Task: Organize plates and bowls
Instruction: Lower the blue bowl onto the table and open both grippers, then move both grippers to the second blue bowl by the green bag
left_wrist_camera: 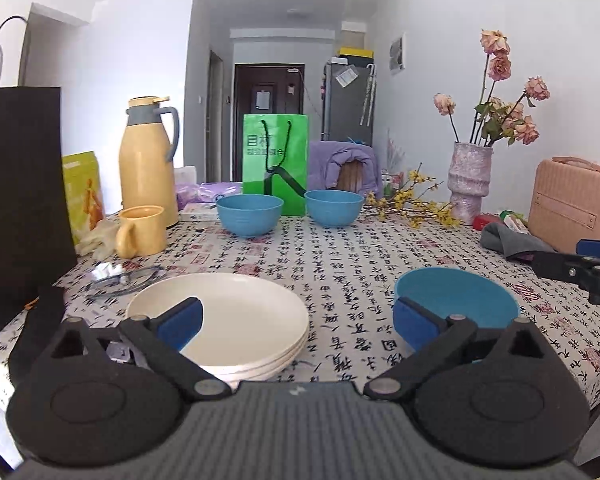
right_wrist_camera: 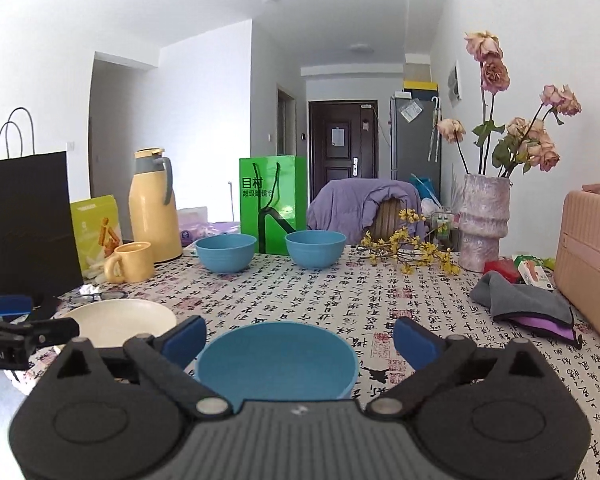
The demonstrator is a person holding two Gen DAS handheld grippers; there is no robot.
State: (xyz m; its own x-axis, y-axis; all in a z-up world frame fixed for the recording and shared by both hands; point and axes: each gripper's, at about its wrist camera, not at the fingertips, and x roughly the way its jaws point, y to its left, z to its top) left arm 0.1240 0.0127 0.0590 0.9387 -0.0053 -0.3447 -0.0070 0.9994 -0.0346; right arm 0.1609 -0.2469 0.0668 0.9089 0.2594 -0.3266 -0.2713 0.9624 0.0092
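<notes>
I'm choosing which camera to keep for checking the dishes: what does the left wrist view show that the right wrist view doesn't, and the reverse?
Only the left wrist view shows that the white plates form a stack, edges visible, and it catches the right gripper at its right edge. Only the right wrist view looks squarely into the near blue bowl and shows the whole grey cloth, with the left gripper at its left edge. Both show two far blue bowls, the yellow mug and open jaws holding nothing.

Left gripper (left_wrist_camera: pixel 298 322) hangs with jaws wide and nothing between them. Beyond its left finger sits the stack of cream plates (left_wrist_camera: pixel 236 320); right of the stack, 1 blue bowl (left_wrist_camera: pixel 460 300); behind it, 2 blue bowls (left_wrist_camera: pixel 249 214).
</notes>
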